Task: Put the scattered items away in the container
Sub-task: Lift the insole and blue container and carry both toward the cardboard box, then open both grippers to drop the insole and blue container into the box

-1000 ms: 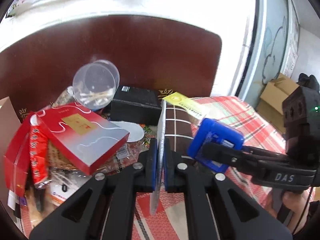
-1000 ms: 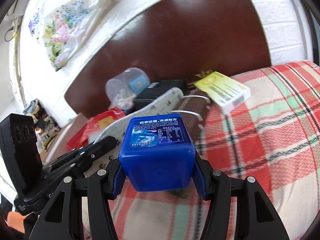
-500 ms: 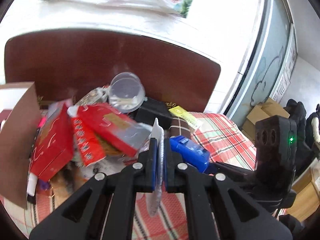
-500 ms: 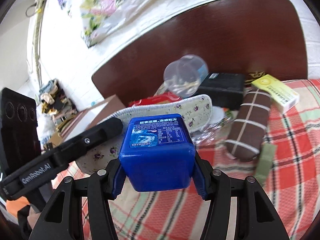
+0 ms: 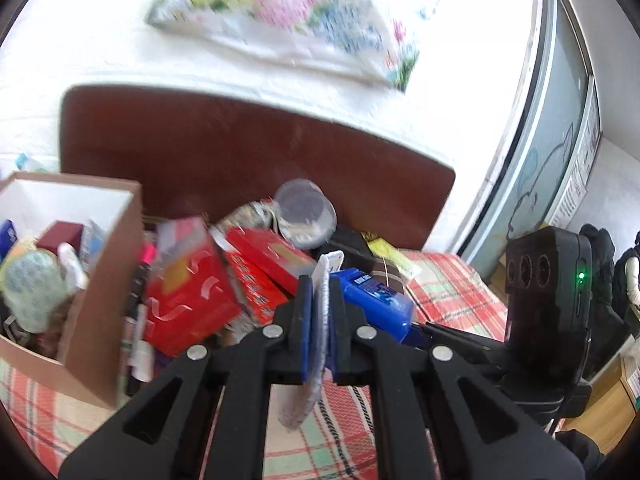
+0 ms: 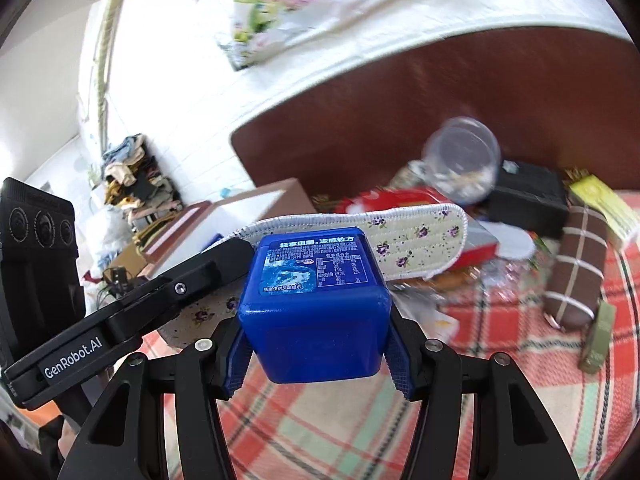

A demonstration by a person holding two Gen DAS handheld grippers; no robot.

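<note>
My left gripper (image 5: 319, 312) is shut on a floral shoe insole (image 5: 320, 320), held on edge above the checked cloth; from the right wrist view the insole (image 6: 408, 240) shows its flowered face. My right gripper (image 6: 316, 344) is shut on a blue plastic box (image 6: 316, 300) with a printed label; in the left wrist view that box (image 5: 376, 300) hangs just right of the insole. The cardboard container (image 5: 92, 280), partly filled with several items, stands at the left. Red boxes (image 5: 192, 292) lie in a heap beside it.
A clear round tub (image 5: 306, 220), a black box (image 6: 528, 200), a brown checked pouch (image 6: 576, 272), a yellow packet (image 6: 604, 204) and an olive strip (image 6: 600, 336) lie on the checked cloth (image 6: 500, 400). A dark red headboard (image 5: 240, 160) stands behind.
Both grippers have swung left and risen a little with the insole and the blue box still gripped. The cardboard container has come into view at the left.
</note>
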